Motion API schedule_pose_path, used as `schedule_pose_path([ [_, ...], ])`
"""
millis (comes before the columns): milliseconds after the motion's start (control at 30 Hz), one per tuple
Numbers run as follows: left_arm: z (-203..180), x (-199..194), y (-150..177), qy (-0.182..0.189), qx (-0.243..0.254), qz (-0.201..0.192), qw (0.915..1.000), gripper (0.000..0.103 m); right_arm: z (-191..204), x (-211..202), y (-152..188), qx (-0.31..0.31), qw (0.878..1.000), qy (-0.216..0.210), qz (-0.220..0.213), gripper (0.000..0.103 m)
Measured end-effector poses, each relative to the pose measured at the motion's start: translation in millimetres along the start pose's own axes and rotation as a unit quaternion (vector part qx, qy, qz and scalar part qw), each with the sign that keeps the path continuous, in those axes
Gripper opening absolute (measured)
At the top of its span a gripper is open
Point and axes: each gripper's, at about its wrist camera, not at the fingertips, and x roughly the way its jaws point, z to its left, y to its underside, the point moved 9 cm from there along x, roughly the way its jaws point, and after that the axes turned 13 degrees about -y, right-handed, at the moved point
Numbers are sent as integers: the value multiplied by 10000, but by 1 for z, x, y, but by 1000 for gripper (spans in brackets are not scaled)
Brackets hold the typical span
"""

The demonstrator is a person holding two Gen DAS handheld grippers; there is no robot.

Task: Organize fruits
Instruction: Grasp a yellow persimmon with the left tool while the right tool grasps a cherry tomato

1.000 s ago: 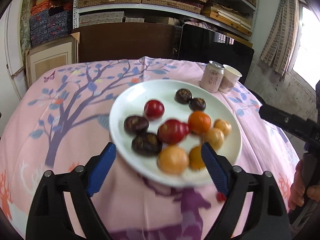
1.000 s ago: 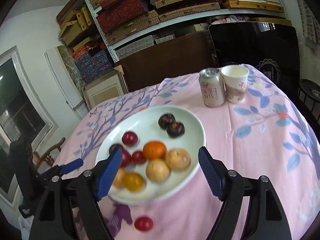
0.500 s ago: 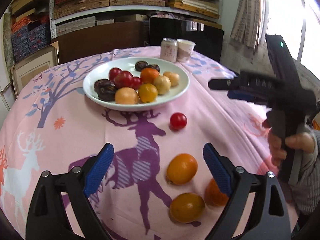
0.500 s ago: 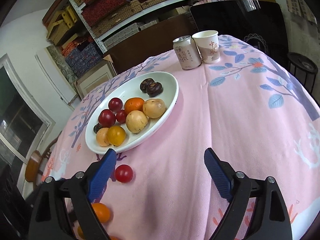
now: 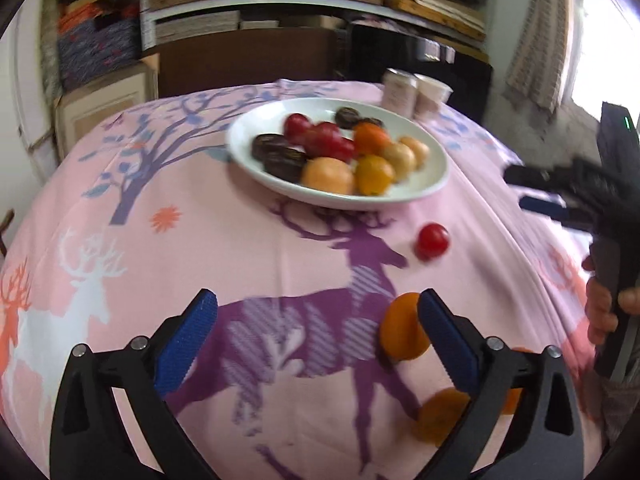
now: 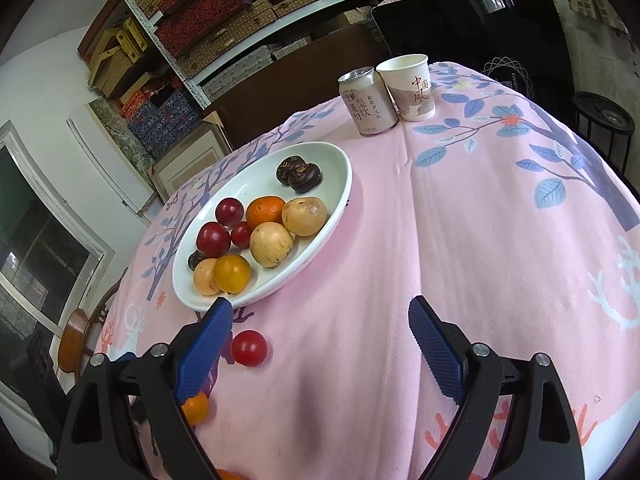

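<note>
Left claw: the left claw (image 5: 316,336) has just been opening and stands wide, with only the cloth between its blue pads and nothing gripped.
Beside the left claw: an orange fruit (image 5: 402,328) lies on the cloth just inside the right-hand pad; whether they touch I cannot tell.
Right claw: the right claw (image 6: 320,340) has just been opening too; its jaws stand wide over bare pink cloth and hold nothing.
Beside the right claw: a red cherry tomato (image 6: 249,348) lies on the cloth close to the left-hand pad, apart from the plate.
Loose fruit: a second orange fruit (image 6: 195,408) shows under the right claw's left finger, partly covered.
Plate: the white plate (image 6: 336,160) sits on the bench and holds two dark wrinkled fruits (image 6: 299,174) at its far end, then red plums, an orange, two tan round fruits and two yellow-orange ones nearer the claw.
Cups: a drink can (image 6: 366,102) and a paper cup (image 6: 410,88) stand upright, touching or nearly so, beyond the plate.
Bench cover: a pink tablecloth (image 6: 480,220) with deer and tree prints.
Hard to make out: the left wrist view is blurred; further orange fruit low behind the left claw's right finger is cut off, and its count is unclear.
Person: a hand (image 5: 604,312) grips the handle of the right claw's tool at the edge of the left wrist view.
</note>
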Motion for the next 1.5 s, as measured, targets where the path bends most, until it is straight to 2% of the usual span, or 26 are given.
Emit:
schedule_pose_path([
  [67, 11, 2, -1, 135, -272, 89, 9995, 99, 1, 1, 1, -24, 10000, -9, 13, 90],
  [133, 14, 1, 0, 174, -338, 92, 9992, 99, 2, 2, 1, -49, 10000, -3, 35, 90],
  [267, -5, -6, 1, 158, 41, -73, 9998, 99, 1, 3, 2, -55, 9999, 18, 83, 90],
  [467, -25, 4, 7, -255, 657, -86, 9975, 99, 3, 8, 6, -139, 9997, 30, 177, 90],
  [600, -26, 6, 3, -284, 684, -129, 9972, 98, 9, 12, 10, -284, 9993, 38, 253, 90],
  [700, -26, 12, -1, -164, 573, -71, 9982, 98, 10, 16, 13, -327, 9989, 62, 340, 90],
  [733, -28, 14, -1, -136, 574, -51, 9982, 97, 10, 17, 14, -339, 9987, 67, 365, 90],
  [800, -32, 17, -1, -92, 652, 1, 9978, 81, 11, 18, 15, -362, 9986, 76, 378, 90],
  [833, -35, 19, 2, -44, 710, 58, 9974, 69, 11, 18, 15, -369, 9986, 79, 379, 90],
  [867, -37, 20, 4, -19, 739, 94, 9972, 64, 12, 19, 15, -372, 9985, 81, 381, 90],
  [1000, -40, 22, 5, 119, 709, 148, 9973, 61, 12, 20, 17, -390, 9983, 92, 416, 90],
  [1033, -41, 22, 6, 226, 678, 184, 9973, 46, 13, 21, 17, -411, 9982, 97, 424, 91],
  [1067, -43, 23, 7, 348, 661, 250, 9969, 36, 14, 21, 18, -438, 9980, 104, 435, 91],
  [1167, -44, 23, 8, 426, 639, 266, 9967, 36, 20, 26, 23, -653, 9964, 152, 517, 90],
  [1300, -23, 13, -2, 45, 503, 11, 9987, 36, 32, 30, 28, -1169, 9911, 361, 518, 90],
  [1500, 6, 19, -5, 25, -28, 193, 9998, 36, 50, 47, 42, -1795, 9793, 510, 786, 79],
])
